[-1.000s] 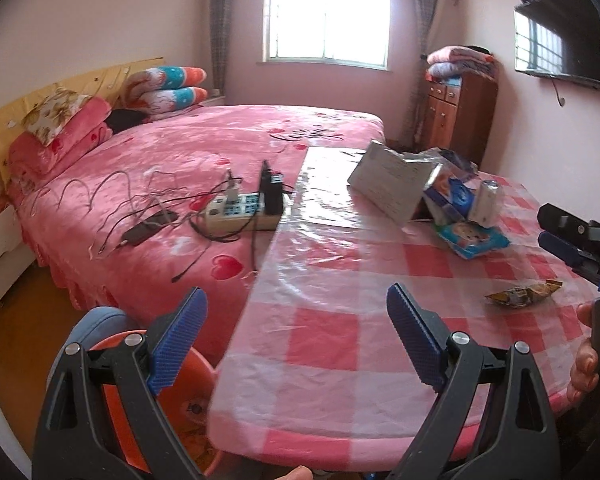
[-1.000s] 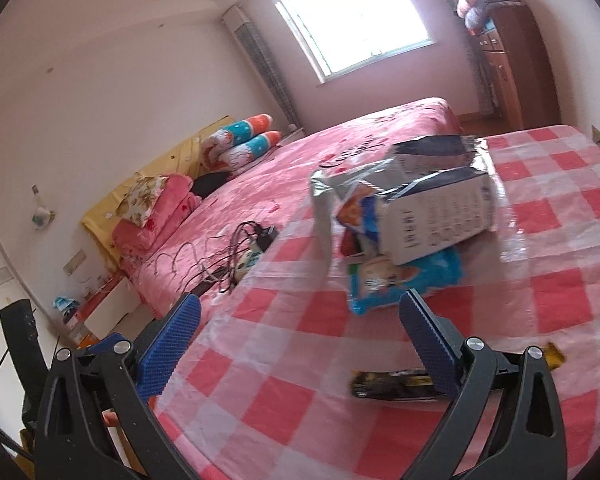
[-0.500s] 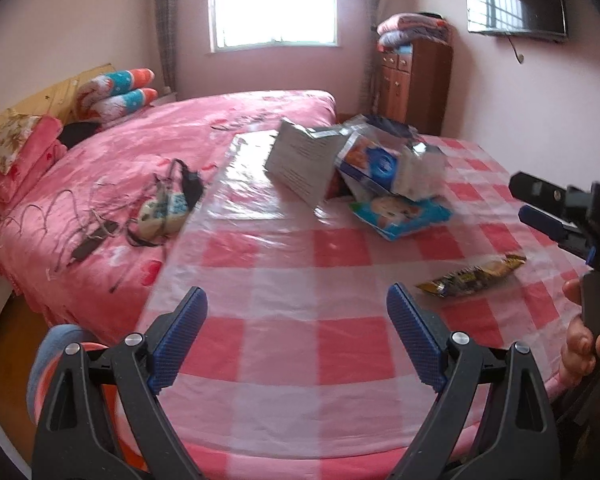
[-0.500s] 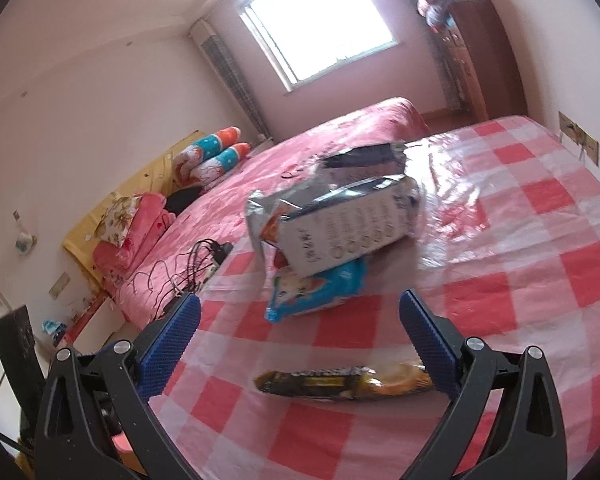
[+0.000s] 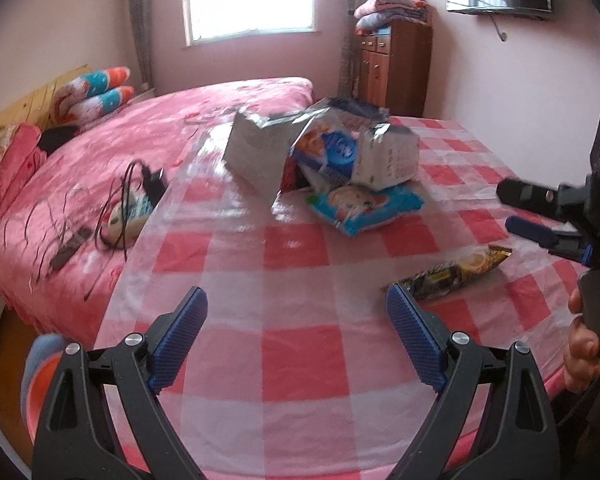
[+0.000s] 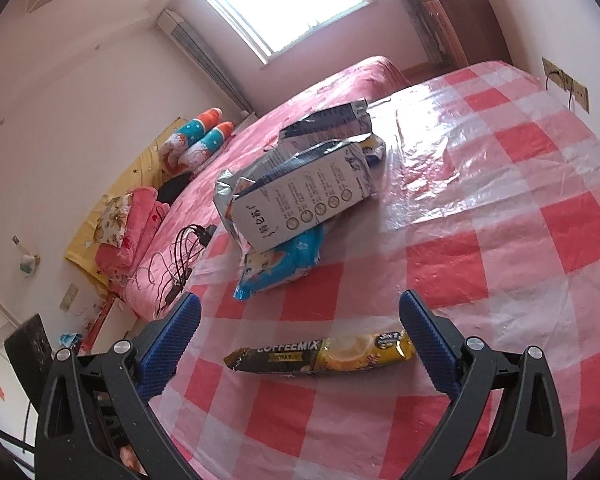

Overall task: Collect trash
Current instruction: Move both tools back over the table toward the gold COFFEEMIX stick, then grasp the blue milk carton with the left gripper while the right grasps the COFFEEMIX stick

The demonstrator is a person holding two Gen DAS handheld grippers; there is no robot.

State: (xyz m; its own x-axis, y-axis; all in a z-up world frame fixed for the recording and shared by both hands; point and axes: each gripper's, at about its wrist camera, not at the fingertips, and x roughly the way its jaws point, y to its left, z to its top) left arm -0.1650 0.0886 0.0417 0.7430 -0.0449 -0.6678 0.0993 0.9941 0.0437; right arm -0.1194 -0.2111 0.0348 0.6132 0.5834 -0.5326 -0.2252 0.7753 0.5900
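Observation:
A yellow-and-black coffee mix sachet (image 6: 320, 356) lies flat on the red-checked tablecloth (image 6: 500, 240), between the fingers of my open, empty right gripper (image 6: 298, 322). It also shows in the left wrist view (image 5: 448, 274), right of my open, empty left gripper (image 5: 296, 328). A pile of torn wrappers sits farther back: a grey-white carton (image 6: 304, 200) on a blue packet (image 6: 280, 264); the pile shows in the left wrist view (image 5: 328, 152) too. The right gripper (image 5: 540, 216) appears at that view's right edge.
A pink bed (image 5: 100, 160) with a power strip and cables (image 5: 128, 208) adjoins the table's left side. An orange bin (image 5: 40, 384) stands on the floor below the table's near left edge. A wooden cabinet (image 5: 396, 68) stands at the back wall.
Both grippers have swung right and moved in over the table. The right gripper has come down close around the coffee sachet. Both stay open.

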